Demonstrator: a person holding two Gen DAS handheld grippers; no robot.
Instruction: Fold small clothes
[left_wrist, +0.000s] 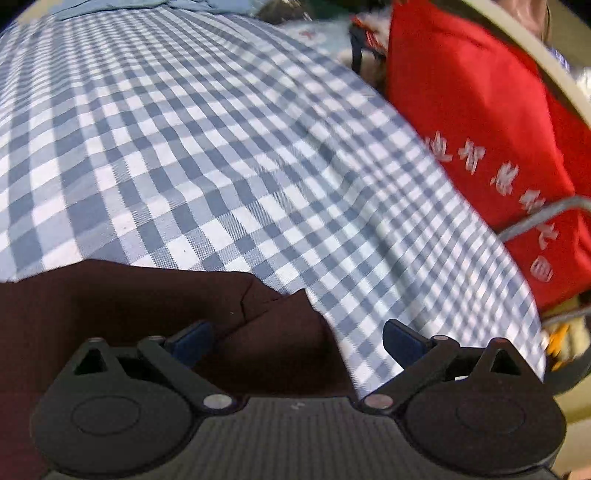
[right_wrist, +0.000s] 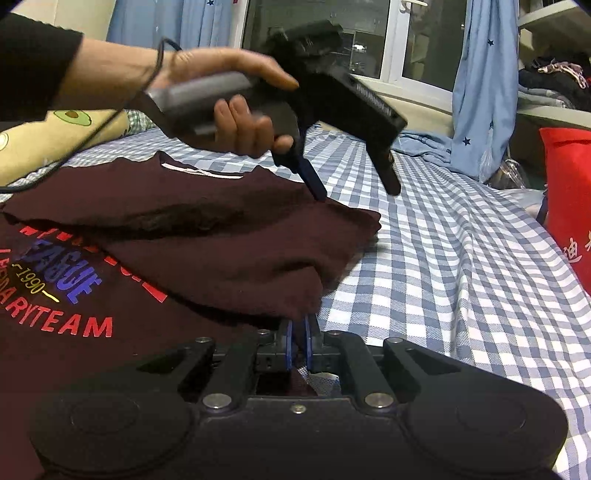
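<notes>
Bed (right_wrist: 461, 258): maroon shirt (right_wrist: 221, 240) lies near its left edge, print up, right side already lapped inward. My right gripper (right_wrist: 299, 332) is clamped on that flap; left gripper (left_wrist: 295, 343) spread wide, empty, above the collar end. Judged roughly one fold in, the rest outstanding

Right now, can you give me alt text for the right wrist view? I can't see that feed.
The right gripper is shut on a folded flap of the maroon T-shirt, which lies on the blue checked bedsheet. Above it, the left hand holds the left gripper open, one finger touching the shirt.
</notes>
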